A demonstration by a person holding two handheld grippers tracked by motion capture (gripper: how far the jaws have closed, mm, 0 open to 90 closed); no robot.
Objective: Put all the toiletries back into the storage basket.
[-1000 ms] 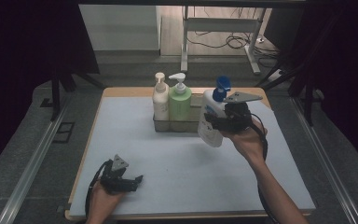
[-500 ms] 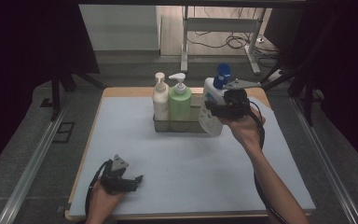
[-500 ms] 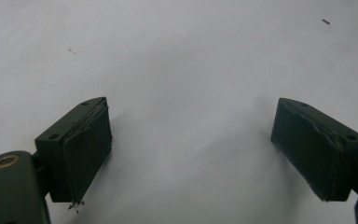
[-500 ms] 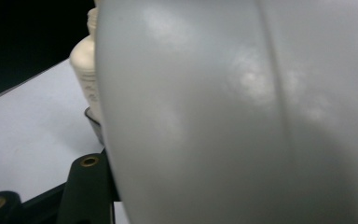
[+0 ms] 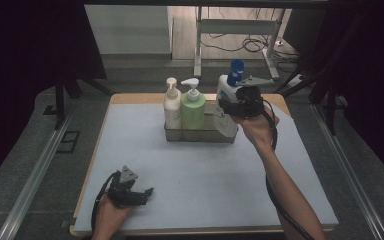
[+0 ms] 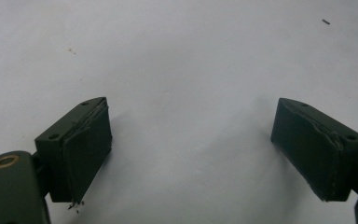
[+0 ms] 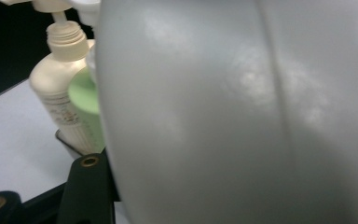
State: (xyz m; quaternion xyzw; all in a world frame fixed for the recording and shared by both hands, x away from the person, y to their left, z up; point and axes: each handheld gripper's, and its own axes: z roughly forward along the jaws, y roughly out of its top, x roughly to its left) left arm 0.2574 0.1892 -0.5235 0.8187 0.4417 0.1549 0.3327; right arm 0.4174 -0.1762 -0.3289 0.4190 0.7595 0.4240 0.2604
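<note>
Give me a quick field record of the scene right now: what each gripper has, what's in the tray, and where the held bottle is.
right gripper: shut on white bottle, blue cap
bottle position: lifted, over the right end of the tray
tray contents: cream pump bottle and green pump bottle, upright, side by side at its left
left gripper: open, holding nothing, low over the mat near the front left corner

Lab: black curtains [image 5: 25,60], floor cables [image 5: 240,45], rig table [image 5: 130,98]

We count three bottles: a cream pump bottle [image 5: 172,106] and a green pump bottle [image 5: 192,109] in one clear tray [image 5: 200,135], and a white blue-capped bottle [image 5: 228,89] above it.
</note>
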